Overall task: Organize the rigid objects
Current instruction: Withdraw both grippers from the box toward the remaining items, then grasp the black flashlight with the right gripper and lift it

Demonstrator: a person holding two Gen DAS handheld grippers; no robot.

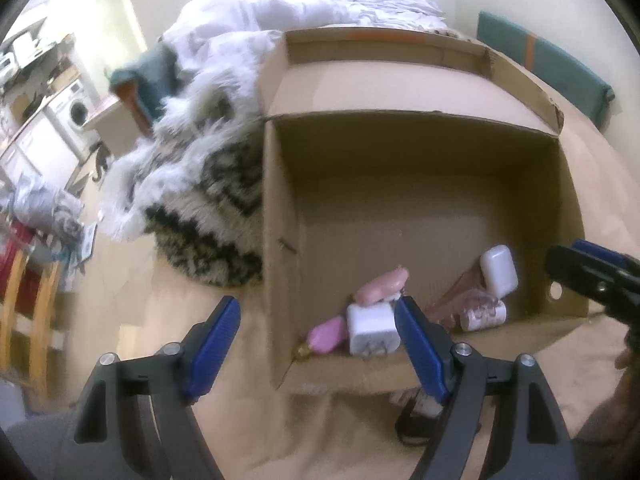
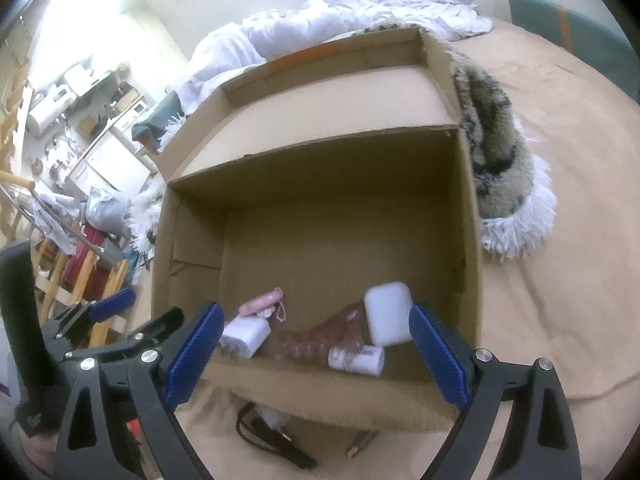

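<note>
Broadly, the cardboard box [image 2: 320, 208] sits open on the tan bed [image 2: 560, 200], its small items gathered along the near wall. Both left tongs [image 1: 316, 328] and right tongs [image 2: 316, 336] hang above it, jaws wide apart and empty. Near right, the white case [image 2: 388, 314] looks light, smooth and probably slippery, best pinched across its flat faces. Near left, the white charger [image 1: 372, 330] seems stiff and blocky, offering square sides.

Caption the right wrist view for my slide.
Open right hand-held gripper above brown cardboard box holding white rounded case.
</note>
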